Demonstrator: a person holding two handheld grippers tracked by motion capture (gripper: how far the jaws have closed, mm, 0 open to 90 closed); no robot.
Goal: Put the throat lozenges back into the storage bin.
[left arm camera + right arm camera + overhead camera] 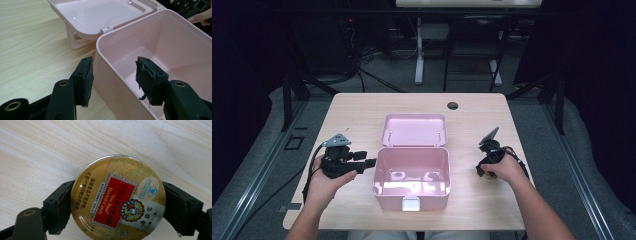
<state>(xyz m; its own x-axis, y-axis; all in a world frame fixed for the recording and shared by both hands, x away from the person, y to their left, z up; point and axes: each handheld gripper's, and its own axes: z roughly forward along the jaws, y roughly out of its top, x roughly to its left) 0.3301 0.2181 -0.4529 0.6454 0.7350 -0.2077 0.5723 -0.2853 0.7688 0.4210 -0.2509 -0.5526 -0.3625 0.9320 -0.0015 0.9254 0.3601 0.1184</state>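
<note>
Candy tin (118,196) cut off below

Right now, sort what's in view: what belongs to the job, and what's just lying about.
In the job:
- round candy tin, clamped in the right tool
- open pink box, left tool straddling its wall

Lying about:
- desk frame behind the table
- floor cables
</note>
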